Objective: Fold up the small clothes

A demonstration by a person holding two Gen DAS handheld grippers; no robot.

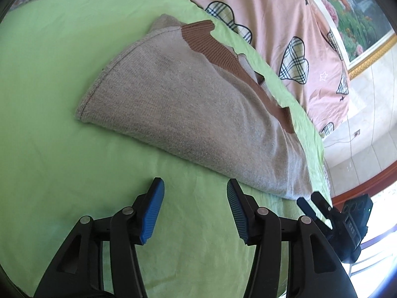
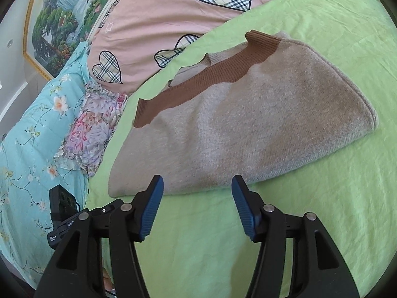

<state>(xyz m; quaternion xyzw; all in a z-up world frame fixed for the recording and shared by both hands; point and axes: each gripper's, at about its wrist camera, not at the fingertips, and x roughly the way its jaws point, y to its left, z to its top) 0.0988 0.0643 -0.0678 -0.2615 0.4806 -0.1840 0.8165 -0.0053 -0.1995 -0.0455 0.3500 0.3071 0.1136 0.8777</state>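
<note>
A small grey knit sweater (image 1: pixel 183 104) with brown ribbed trim lies folded flat on the green sheet (image 1: pixel 62 99). My left gripper (image 1: pixel 196 186) stands open just short of the sweater's near edge, with only sheet between its blue pads. In the right wrist view the same sweater (image 2: pixel 243 129) lies ahead. My right gripper (image 2: pixel 197 183) is open at its near folded edge, not touching it, nothing between the fingers. The right gripper's body (image 1: pixel 347 223) shows at the lower right of the left wrist view. The left gripper's body (image 2: pixel 64 213) shows at the lower left of the right wrist view.
A pink quilt with plaid hearts (image 2: pixel 161 12) lies behind the sweater. A turquoise floral quilt (image 2: pixel 32 134) and a flowered ruffled cloth (image 2: pixel 91 126) lie at the sheet's left side. A framed landscape picture (image 2: pixel 62 17) hangs on the wall. Tiled wall and wooden trim (image 1: pixel 367 178) show at the right.
</note>
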